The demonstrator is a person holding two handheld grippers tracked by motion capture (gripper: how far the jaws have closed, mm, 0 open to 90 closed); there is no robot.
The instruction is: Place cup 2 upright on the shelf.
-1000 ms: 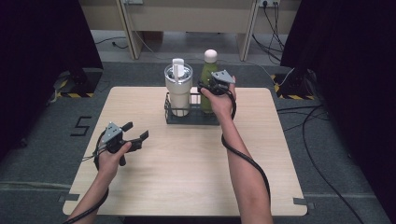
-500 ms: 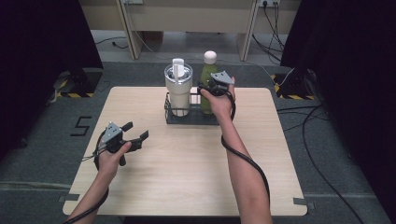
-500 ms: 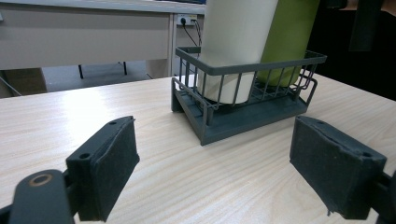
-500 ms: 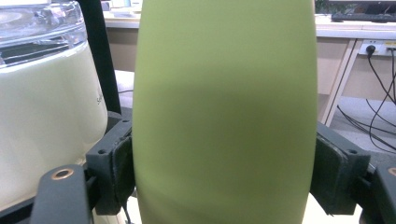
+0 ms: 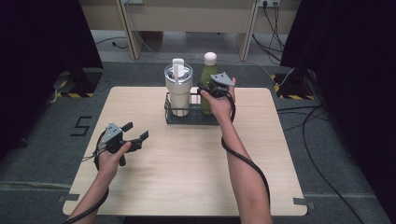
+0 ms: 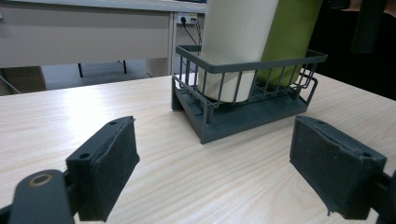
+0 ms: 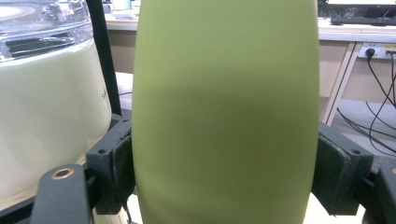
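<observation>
A green bottle [image 5: 207, 77] with a pale cap stands in a dark wire basket [image 5: 191, 119] beside a cream tumbler [image 5: 178, 91] with a clear lid. My right gripper [image 5: 204, 90] reaches the bottle from the near right. In the right gripper view the bottle [image 7: 224, 112] sits between the pads, both touching its sides; the jaws have just been easing open slightly. My left gripper [image 5: 136, 131] hovers low over the table's left part, open and holding nothing [image 6: 215, 172], pointed at the basket [image 6: 247, 116].
The basket sits at the far middle of a light wooden table [image 5: 187, 177]. Cables trail from both grippers. Dark curtains hang on both sides, and cables lie on the floor at the right.
</observation>
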